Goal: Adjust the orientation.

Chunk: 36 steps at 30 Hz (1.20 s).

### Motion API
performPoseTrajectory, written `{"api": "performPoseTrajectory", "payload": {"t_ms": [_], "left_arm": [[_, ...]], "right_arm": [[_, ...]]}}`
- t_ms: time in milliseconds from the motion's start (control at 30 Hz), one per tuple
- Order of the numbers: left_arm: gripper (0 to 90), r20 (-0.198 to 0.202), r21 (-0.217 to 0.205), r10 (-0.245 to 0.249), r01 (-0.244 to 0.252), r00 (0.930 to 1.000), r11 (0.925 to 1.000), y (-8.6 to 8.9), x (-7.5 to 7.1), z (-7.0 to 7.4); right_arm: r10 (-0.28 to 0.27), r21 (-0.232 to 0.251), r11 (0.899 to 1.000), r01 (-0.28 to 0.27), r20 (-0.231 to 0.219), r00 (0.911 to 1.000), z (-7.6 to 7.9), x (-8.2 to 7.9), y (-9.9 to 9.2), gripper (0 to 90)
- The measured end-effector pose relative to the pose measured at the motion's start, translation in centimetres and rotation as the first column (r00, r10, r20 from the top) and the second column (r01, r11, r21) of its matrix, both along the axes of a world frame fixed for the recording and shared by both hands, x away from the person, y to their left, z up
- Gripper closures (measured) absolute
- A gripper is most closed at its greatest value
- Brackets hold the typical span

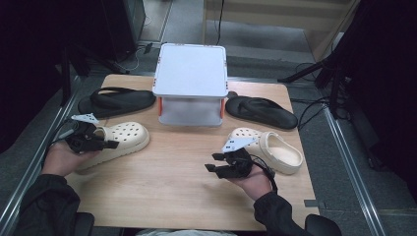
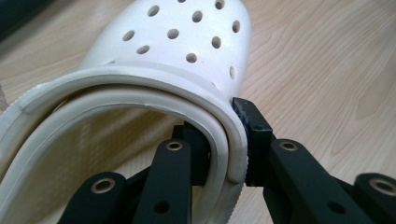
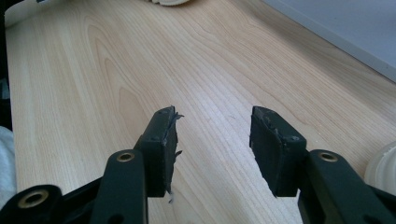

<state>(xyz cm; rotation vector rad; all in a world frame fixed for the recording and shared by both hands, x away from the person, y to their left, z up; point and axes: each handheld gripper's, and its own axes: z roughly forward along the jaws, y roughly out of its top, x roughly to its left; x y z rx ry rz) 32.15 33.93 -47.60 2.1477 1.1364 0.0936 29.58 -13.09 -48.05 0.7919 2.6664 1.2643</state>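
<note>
So on the far left of the wooden table [image 1: 187, 162] there's a black flip-flop [image 1: 117, 100] lying flat, and just in front of it sits a cream clog [image 1: 118, 140] with holes in the toe. The left gripper [image 1: 110, 144] has that clog by the rim of its heel opening: in the left gripper view one jaw is inside the shoe and the other outside, pinching the cream wall [image 2: 231, 140] between them, so it's clamped on. Looks like the clog's sole sits on the table, though I can't be totally sure from this angle.

Middle back, there's a white two-tier rack [image 1: 191, 83] with orange corner bits.

Over to the right, the right gripper [image 1: 212, 162] hovers above bare wood, jaws spread apart with nothing between them. Just beside that hand is the second cream clog [image 1: 275, 147], opening facing up, and behind it the other black flip-flop [image 1: 260, 110] near the table's right edge.
</note>
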Motion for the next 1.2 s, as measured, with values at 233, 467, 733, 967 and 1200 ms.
{"api": "performPoseTrajectory", "payload": {"t_ms": [233,467,733,967,1200], "left_arm": [[77.2,0.021,-0.031,-0.029,0.03,0.9993,0.9991,-1.6,-0.5,1.8],[77.1,0.028,-0.043,-0.061,0.062,0.9977,0.9971,-5.6,-0.7,3.0],[76.9,0.006,-0.077,-0.095,0.095,0.9955,0.9925,-10.0,-0.6,3.3],[76.8,-0.002,-0.084,-0.133,0.133,0.9911,0.9876,-14.2,-0.6,3.2],[76.7,-0.014,-0.09,-0.155,0.153,0.9878,0.9841,-17.2,-1.2,2.7]], "right_arm": [[-0.006,0.003,1.0,0.006,-0.001,1.0,0.1,0.1,-0.1,51.8],[-0.012,0.014,1.0,0.012,0.002,0.9999,0.2,0.1,-0.3,51.8],[-0.017,0.024,1.0,0.017,0.005,0.9998,0.4,0.1,-0.5,51.7],[-0.018,0.029,0.999,0.018,0.008,0.9998,0.5,0.1,-0.6,51.7],[-0.027,0.031,0.999,0.027,0.005,0.9996,0.5,0.2,-0.7,51.7]]}}
